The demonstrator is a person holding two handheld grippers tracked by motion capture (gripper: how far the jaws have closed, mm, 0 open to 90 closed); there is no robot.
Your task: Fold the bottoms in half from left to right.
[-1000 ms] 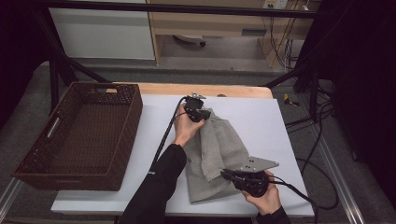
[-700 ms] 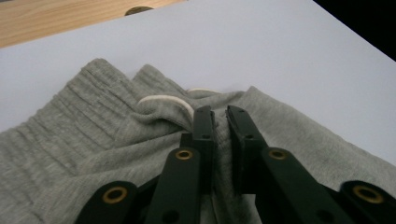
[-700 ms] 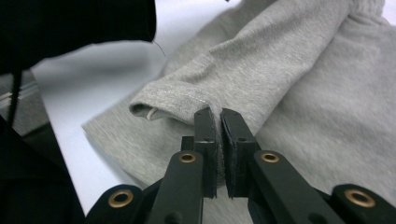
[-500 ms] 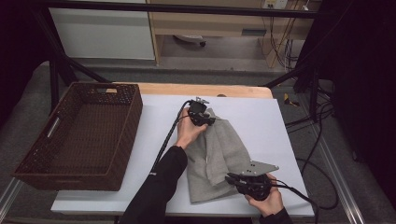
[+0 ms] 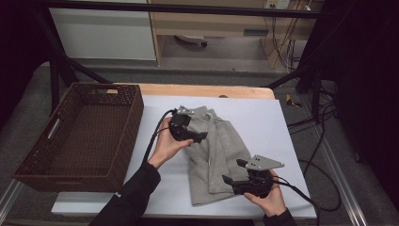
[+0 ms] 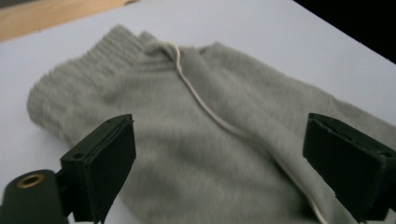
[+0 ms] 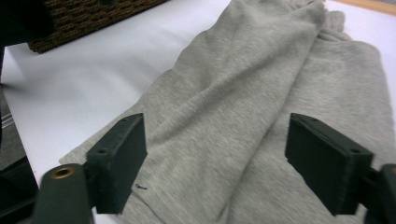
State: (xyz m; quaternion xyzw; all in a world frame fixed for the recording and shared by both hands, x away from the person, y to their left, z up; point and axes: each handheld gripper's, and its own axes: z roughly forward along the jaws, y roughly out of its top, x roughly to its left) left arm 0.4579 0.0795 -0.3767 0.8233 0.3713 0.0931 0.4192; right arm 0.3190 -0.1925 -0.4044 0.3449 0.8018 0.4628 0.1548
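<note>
Both grippers [image 5: 200, 138] [image 5: 229, 181] had been shifted along the grey shorts [image 5: 221, 155]; jaws were spread wide, empty. Edges should be pinched squarely.

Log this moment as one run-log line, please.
left gripper: open, over waistband of grey sweat shorts | right gripper: open, over hem end | wicker basket: left of shorts

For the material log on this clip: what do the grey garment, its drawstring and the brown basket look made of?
Grey garment: soft knit, probably cotton jersey or fleece, matte, with a ribbed band at the waist end.
Drawstring: off-white cord, likely cotton; the blur hides its weave.
Brown basket: woven wicker or rattan-look strands, possibly plastic, dark brown, with an open lattice near the rim.
</note>
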